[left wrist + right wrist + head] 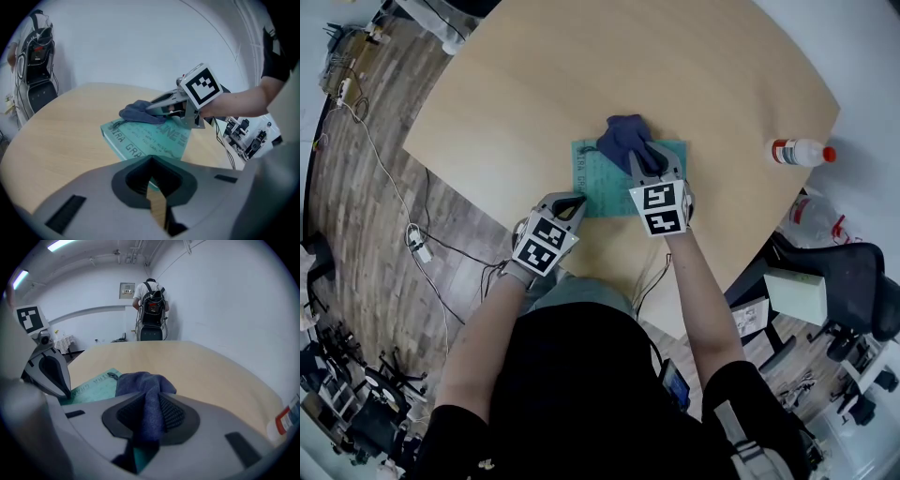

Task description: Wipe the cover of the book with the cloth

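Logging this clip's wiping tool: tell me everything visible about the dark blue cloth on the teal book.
The dark blue cloth looks like soft fabric, crumpled into a loose bunch. One fold is pinched between the shut jaws of the right gripper; the rest bulges out ahead of them. It lies on the far part of the teal book's cover and reaches past that edge over the light wooden table.

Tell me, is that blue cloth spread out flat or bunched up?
Bunched up. The cloth sits in a crumpled heap on the teal book, with one fold pinched between the right tongs.
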Demonstrator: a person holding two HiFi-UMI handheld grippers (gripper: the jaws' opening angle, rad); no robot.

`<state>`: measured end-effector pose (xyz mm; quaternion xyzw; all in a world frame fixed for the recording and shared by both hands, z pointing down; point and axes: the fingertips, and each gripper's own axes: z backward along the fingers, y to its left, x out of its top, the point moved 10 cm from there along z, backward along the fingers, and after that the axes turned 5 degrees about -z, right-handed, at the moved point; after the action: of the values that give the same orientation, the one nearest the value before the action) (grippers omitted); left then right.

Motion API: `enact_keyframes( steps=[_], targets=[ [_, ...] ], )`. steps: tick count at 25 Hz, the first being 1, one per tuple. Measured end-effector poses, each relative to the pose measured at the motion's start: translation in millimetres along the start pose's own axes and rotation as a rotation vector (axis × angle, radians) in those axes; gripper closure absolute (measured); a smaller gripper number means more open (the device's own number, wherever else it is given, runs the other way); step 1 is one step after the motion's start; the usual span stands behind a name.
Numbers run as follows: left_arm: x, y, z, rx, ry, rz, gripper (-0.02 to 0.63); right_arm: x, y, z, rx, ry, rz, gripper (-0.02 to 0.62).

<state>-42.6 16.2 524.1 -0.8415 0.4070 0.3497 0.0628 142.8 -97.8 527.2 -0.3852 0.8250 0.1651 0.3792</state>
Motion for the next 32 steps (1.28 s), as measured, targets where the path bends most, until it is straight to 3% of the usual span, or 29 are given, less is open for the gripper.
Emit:
enact_keyframes(
  steps=[17,28,32],
  targets=[
    [1,-1,3,0.036,-0.018,0.009,0.586,-24,-54,34,-0.16,-0.007,-0.085,0.499],
    [0,-1,4,0.021,-0.023,-0.017,0.586,-43,-46,60,-0.224,0.013,-0.131,0.499],
    [1,1,1,0.003,-0.028,0.013,0.586,-53,-44,71,-0.246,0.017,-0.152,0.499]
  ],
)
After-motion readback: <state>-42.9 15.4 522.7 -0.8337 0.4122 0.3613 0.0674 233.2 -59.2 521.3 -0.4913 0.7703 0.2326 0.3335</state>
